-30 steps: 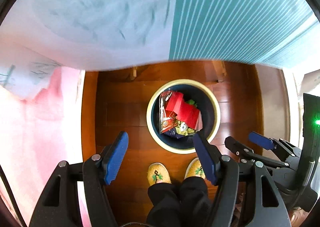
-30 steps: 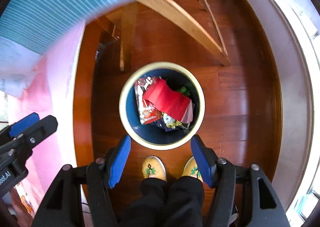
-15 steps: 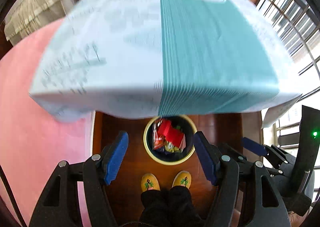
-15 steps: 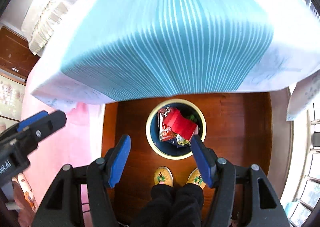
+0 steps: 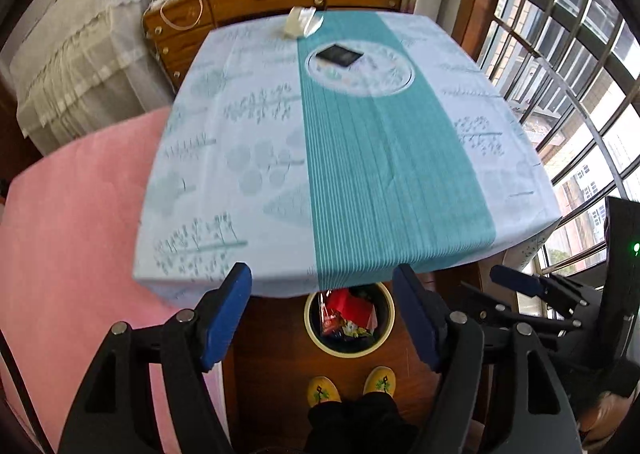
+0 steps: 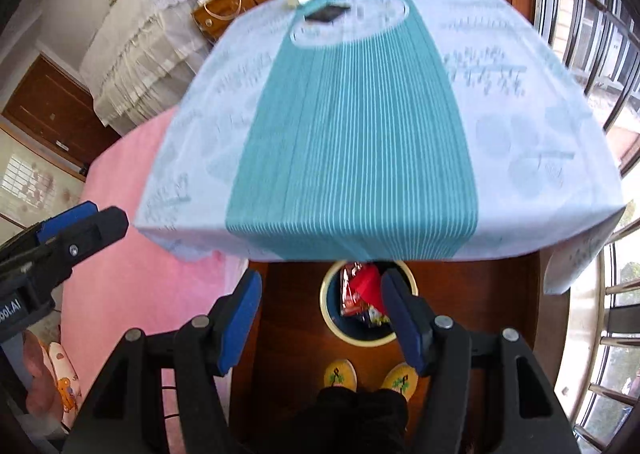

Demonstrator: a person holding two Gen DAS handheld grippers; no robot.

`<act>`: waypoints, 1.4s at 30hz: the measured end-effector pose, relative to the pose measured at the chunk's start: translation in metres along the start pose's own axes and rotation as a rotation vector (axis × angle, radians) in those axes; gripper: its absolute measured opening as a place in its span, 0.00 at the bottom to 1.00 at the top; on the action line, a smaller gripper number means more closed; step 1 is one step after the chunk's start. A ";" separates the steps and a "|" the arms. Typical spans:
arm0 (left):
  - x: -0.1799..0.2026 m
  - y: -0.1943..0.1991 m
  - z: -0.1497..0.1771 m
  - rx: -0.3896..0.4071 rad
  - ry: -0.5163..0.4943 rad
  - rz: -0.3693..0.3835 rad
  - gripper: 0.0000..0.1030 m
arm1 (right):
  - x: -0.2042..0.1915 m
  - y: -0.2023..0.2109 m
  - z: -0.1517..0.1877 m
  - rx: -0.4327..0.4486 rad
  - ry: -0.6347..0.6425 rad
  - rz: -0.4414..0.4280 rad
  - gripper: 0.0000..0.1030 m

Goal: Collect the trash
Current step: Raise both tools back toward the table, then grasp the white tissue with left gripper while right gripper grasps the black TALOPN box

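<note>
Raised from the waste bin to tabletop height; left gripper opening, right gripper spread, both empty; crumpled tissue at table's far edge awaits.

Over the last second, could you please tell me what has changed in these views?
Both claws, left claw and right claw, rose from just above the round cream-rimmed trash bin to above the teal-striped tablecloth, bringing a crumpled white tissue and a black flat item into view. The left claw's jaws are opening, empty. The bin's trash stayed put.
</note>
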State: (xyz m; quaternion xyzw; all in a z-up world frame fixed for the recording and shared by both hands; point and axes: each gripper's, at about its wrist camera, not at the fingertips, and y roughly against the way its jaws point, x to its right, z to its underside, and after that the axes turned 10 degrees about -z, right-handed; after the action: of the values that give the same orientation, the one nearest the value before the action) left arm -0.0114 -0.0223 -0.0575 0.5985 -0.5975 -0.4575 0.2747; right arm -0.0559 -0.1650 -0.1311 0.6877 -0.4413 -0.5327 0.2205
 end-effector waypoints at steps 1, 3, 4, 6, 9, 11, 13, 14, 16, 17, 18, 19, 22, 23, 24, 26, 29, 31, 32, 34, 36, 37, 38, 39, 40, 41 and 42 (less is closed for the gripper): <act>-0.001 0.008 -0.004 0.005 -0.001 -0.002 0.70 | -0.001 0.004 -0.005 0.009 0.003 -0.005 0.61; 0.000 0.015 -0.013 0.014 -0.001 -0.002 0.70 | -0.003 0.014 -0.015 0.028 0.019 -0.017 0.61; 0.000 0.018 -0.017 0.020 0.004 -0.003 0.70 | -0.004 0.020 -0.021 0.039 0.030 -0.022 0.61; -0.001 0.023 -0.026 0.026 0.015 -0.005 0.70 | -0.006 0.026 -0.032 0.050 0.051 -0.033 0.61; -0.002 0.026 -0.038 0.030 0.028 -0.009 0.70 | -0.008 0.033 -0.052 0.060 0.087 -0.040 0.61; -0.003 0.025 -0.047 0.036 0.028 -0.008 0.70 | -0.010 0.035 -0.063 0.070 0.103 -0.041 0.61; -0.004 0.022 -0.058 0.038 0.023 -0.013 0.70 | -0.013 0.037 -0.078 0.086 0.116 -0.039 0.61; -0.004 0.021 -0.062 0.038 0.020 -0.011 0.70 | -0.014 0.038 -0.086 0.094 0.120 -0.038 0.61; -0.007 0.016 -0.075 0.040 0.014 -0.008 0.70 | -0.016 0.037 -0.102 0.105 0.125 -0.037 0.61; -0.010 0.013 -0.082 0.040 0.009 -0.004 0.70 | -0.017 0.036 -0.111 0.107 0.129 -0.034 0.61; -0.011 0.010 -0.088 0.039 0.006 0.000 0.70 | -0.018 0.034 -0.121 0.109 0.136 -0.029 0.61; -0.014 0.006 -0.096 0.037 0.001 0.006 0.72 | -0.019 0.032 -0.127 0.111 0.141 -0.023 0.61; -0.029 -0.011 -0.127 0.028 -0.014 0.028 0.82 | -0.024 0.021 -0.156 0.117 0.164 0.004 0.61; -0.034 -0.018 -0.140 0.026 -0.022 0.036 0.82 | -0.026 0.017 -0.165 0.120 0.169 0.011 0.61; -0.038 -0.023 -0.149 0.024 -0.031 0.042 0.82 | -0.029 0.011 -0.179 0.126 0.174 0.024 0.61; -0.048 -0.040 -0.179 0.021 -0.065 0.068 0.82 | -0.031 0.001 -0.199 0.131 0.177 0.042 0.61; -0.060 -0.071 -0.228 0.023 -0.137 0.092 0.82 | -0.036 -0.023 -0.239 0.126 0.175 0.084 0.61; -0.067 -0.093 -0.258 0.008 -0.175 0.117 0.84 | -0.037 -0.040 -0.263 0.117 0.161 0.105 0.61; -0.071 -0.103 -0.269 0.001 -0.190 0.131 0.86 | -0.035 -0.050 -0.275 0.109 0.149 0.103 0.61; -0.080 -0.128 -0.295 -0.009 -0.220 0.158 0.89 | -0.031 -0.077 -0.301 0.087 0.143 0.123 0.62; -0.086 -0.154 -0.321 -0.013 -0.244 0.175 0.89 | -0.029 -0.100 -0.317 0.068 0.159 0.150 0.69; -0.088 -0.169 -0.334 -0.022 -0.252 0.186 0.89 | -0.027 -0.114 -0.327 0.056 0.170 0.161 0.71; -0.090 -0.181 -0.345 -0.033 -0.257 0.199 0.89 | -0.024 -0.127 -0.335 0.044 0.179 0.168 0.72; -0.091 -0.191 -0.352 -0.042 -0.260 0.213 0.89 | -0.020 -0.141 -0.343 0.025 0.182 0.167 0.72; -0.092 -0.202 -0.359 -0.050 -0.264 0.227 0.89 | -0.017 -0.150 -0.347 0.010 0.181 0.166 0.72; -0.093 -0.209 -0.363 -0.054 -0.266 0.235 0.89 | -0.013 -0.160 -0.352 -0.009 0.183 0.167 0.72; -0.093 -0.218 -0.366 -0.059 -0.270 0.242 0.89 | -0.010 -0.171 -0.356 -0.029 0.192 0.169 0.72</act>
State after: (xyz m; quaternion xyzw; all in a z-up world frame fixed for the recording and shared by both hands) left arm 0.4229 0.0174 -0.0697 0.4472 -0.6830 -0.5145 0.2624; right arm 0.3372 -0.1285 -0.1382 0.6925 -0.4670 -0.4503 0.3155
